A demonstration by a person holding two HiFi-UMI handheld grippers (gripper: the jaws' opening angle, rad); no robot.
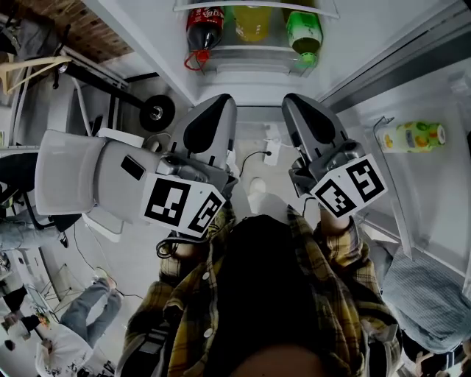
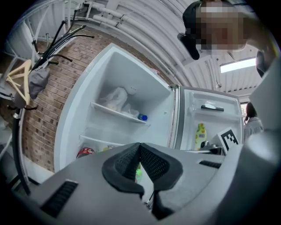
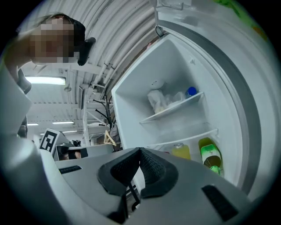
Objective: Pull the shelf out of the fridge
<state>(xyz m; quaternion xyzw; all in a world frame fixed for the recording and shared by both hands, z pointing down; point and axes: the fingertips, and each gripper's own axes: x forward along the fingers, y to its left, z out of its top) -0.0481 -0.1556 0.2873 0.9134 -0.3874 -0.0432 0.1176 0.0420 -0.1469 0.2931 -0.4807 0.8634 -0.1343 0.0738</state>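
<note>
The fridge [image 1: 257, 77] stands open ahead of me. In the left gripper view an upper shelf [image 2: 116, 112] holds a crumpled plastic bag [image 2: 115, 97] and a blue-capped item; a lower shelf [image 2: 97, 140] runs above the bottles. A cola bottle [image 1: 204, 26], a yellow bottle [image 1: 252, 20] and a green bottle [image 1: 303, 31] stand in the fridge. My left gripper [image 1: 221, 104] and right gripper [image 1: 294, 103] hover side by side in front of the fridge, apart from the shelves. Both are shut and hold nothing. The pads [image 2: 127, 160] meet, as do the right pads [image 3: 151, 162].
The fridge door [image 1: 434, 184] hangs open on the right with a juice bottle [image 1: 412, 137] in its rack. A grey chair [image 1: 70, 173] and a wheeled stand [image 1: 154, 112] sit to the left. A brick wall [image 2: 44, 110] and coat rack [image 2: 26, 74] flank the fridge. People stand at lower left [image 1: 81, 316].
</note>
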